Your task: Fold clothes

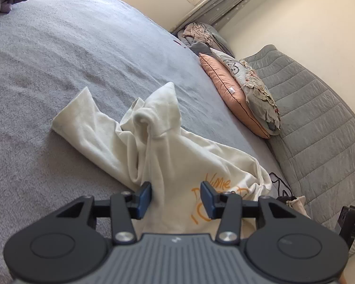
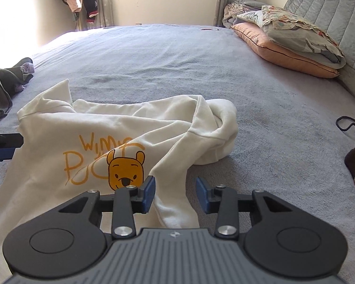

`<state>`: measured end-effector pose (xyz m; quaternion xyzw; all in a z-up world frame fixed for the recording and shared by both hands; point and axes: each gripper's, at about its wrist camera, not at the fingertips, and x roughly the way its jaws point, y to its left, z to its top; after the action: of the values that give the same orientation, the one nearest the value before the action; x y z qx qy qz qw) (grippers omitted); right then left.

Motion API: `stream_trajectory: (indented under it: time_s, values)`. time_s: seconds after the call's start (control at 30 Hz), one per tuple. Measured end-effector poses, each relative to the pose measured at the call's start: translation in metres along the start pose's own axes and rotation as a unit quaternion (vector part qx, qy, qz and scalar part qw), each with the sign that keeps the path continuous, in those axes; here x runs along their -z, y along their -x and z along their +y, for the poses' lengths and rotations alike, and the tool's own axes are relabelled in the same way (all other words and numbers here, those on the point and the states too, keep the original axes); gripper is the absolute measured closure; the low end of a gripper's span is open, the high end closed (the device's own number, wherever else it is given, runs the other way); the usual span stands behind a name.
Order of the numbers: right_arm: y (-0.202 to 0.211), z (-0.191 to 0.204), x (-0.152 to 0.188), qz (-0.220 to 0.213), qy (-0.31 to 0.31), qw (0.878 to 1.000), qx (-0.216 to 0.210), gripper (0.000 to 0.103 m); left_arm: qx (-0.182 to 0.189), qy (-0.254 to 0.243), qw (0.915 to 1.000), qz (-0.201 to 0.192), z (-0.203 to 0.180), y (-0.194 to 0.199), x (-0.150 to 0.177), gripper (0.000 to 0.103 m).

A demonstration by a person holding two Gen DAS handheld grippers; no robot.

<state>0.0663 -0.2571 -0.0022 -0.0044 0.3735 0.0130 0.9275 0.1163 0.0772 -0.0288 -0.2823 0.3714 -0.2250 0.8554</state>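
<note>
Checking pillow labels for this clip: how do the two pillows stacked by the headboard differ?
The lower pillow is plain salmon-pink with dark piping; the upper pillow is grey-white with a printed pattern and a ruffled edge. The lower pillow lies flat on the grey bed cover; the upper pillow rests on top of it, rumpled and leaning toward the quilted headboard. Both lie along the same side of the bed, away from the cream hoodie.
</note>
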Motion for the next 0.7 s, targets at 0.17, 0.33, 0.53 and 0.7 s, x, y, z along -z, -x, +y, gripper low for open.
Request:
stream_trajectory:
  time_s: [0.17,0.33,0.53,0.7]
  values:
    - [-0.003,-0.011,-0.001,0.015,-0.036,0.999,-0.002,0.102,-0.006,-0.008,0.9999,0.006,-0.001,0.004,0.000,0.095]
    - [0.016,-0.027,-0.004,-0.006,-0.066,0.998,0.008,0.103,-0.006,-0.027,0.9995,0.013,-0.009,0.014,0.003,0.098]
    - [0.042,-0.055,0.004,-0.013,-0.111,0.994,0.023,0.103,-0.003,-0.051,0.9984,0.026,-0.017,0.030,0.010,0.098]
    - [0.048,-0.074,0.017,0.006,-0.135,0.990,0.042,0.103,-0.006,-0.049,0.9972,0.057,-0.011,0.036,0.023,0.099]
